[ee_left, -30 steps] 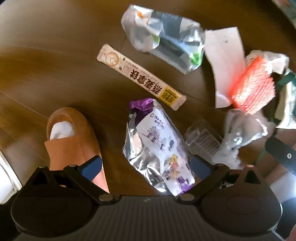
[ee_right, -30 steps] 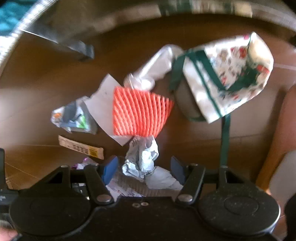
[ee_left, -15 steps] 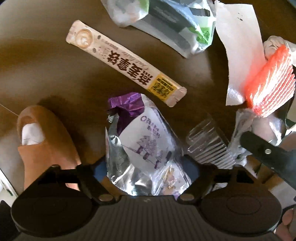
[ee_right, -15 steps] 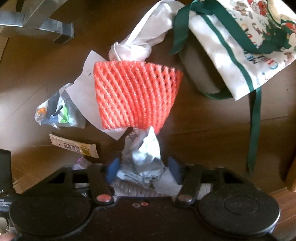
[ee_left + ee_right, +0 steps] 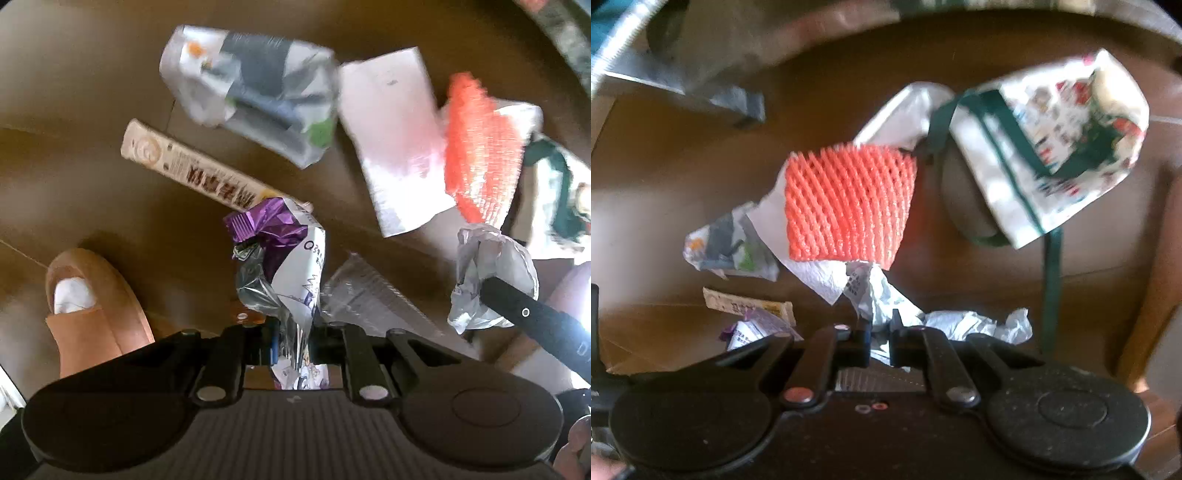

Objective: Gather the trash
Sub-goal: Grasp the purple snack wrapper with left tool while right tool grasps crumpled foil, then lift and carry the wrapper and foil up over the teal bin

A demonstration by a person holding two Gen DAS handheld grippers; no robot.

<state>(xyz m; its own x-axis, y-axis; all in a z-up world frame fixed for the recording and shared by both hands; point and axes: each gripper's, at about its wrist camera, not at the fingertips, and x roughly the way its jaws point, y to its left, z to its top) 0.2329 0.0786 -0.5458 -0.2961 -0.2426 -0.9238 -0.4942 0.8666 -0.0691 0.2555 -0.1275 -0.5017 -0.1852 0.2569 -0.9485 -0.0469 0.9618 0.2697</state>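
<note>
My left wrist view looks down along its fingers from close above the dark brown wooden floor [image 5: 92, 92], facing the litter. The right wrist view looks down too, set a little further right and just as near. Both catch the orange foam mesh sleeve [image 5: 480, 155] [image 5: 849, 203], the flat white paper sheet [image 5: 395, 136] [image 5: 816, 273] and the long beige snack-stick wrapper [image 5: 192, 166] [image 5: 750, 306] — that middle patch is shared.

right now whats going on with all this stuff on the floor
A person with a gripper in each hand is picking up litter from a wooden floor. The left gripper is shut on a purple and silver snack bag; the right gripper is shut on a crumpled grey wrapper. An orange foam net, a long sachet and a printed tote bag lie nearby.
</note>
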